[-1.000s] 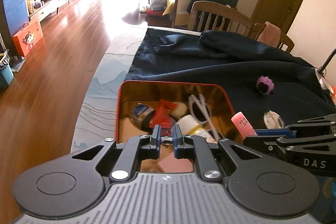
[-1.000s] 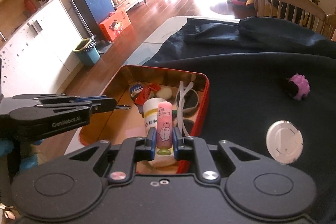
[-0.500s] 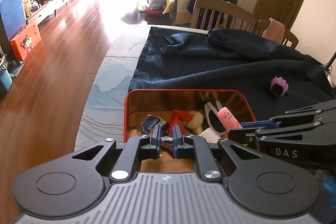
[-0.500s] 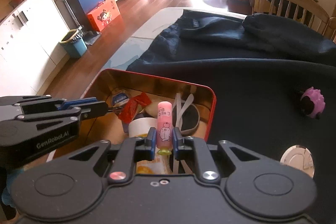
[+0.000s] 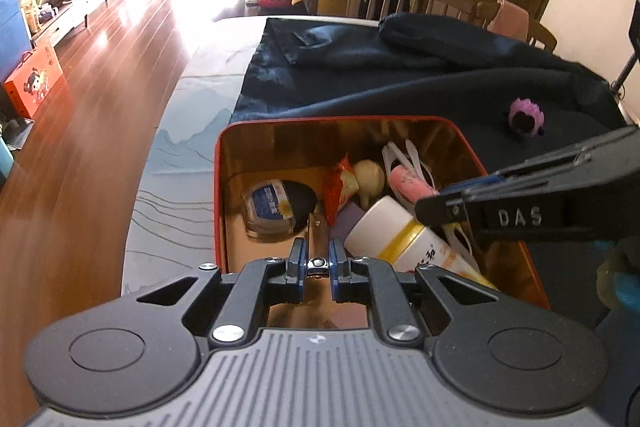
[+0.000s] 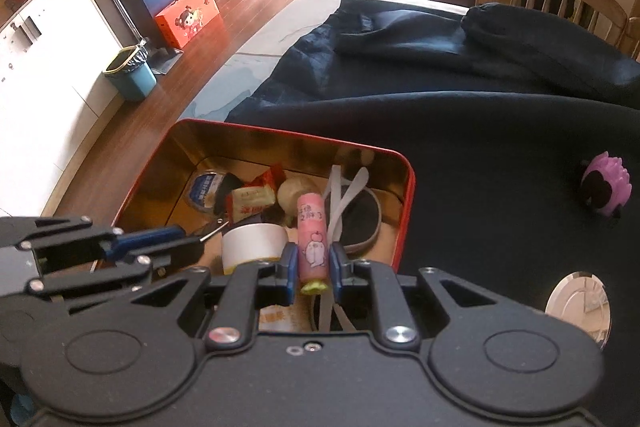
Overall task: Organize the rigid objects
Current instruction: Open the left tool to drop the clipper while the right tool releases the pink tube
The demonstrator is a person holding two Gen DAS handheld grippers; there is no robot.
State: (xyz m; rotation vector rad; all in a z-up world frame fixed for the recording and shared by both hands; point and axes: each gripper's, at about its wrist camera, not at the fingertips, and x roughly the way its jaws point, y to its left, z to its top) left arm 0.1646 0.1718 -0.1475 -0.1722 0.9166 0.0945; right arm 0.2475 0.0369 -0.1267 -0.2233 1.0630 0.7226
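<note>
Left tongs [image 5: 318, 261] are clenched on a thin metal thing [image 5: 316, 227], maybe a nail clipper or small blade, hard to say, and they're sitting right over the near edge of the red tin [image 5: 218, 187]. Compared with a second ago they've dropped in lower and closer: the tin fills way more of the left wrist view now, and the metal piece pokes out further toward the blue-label packet [image 5: 268, 205] in the left half of the tin.

Going right inside the tin: red snack wrapper [image 5: 340, 183], a pale round thing [image 5: 370, 177], the white bottle [image 5: 404, 239] with the yellow band lying on its side, then the white straps [image 5: 408, 155] over a dark pouch [image 6: 360, 219].

Right tongs [image 6: 314, 265] are grasping the pink tube [image 6: 311, 231], fingers snug on both sides near its green cap end. A second ago that tube was held out by the tin's near right corner; now it's carried well inside, over the white bottle and the dark pouch, pointing at the far wall. So my read is both hands are basically at the drop-off point, and letting go is what's left for these two items. The tube looks smooth and rigid, so it'll probably roll against the bottle once freed.

Still out on the dark cloth [image 6: 500, 147] covering the bench, to the right: the purple spiky toy [image 6: 606, 189] further off and the white round disc [image 6: 580, 301] nearer, both well apart from the tin. Those haven't budged, so I'd guess they're next.
</note>
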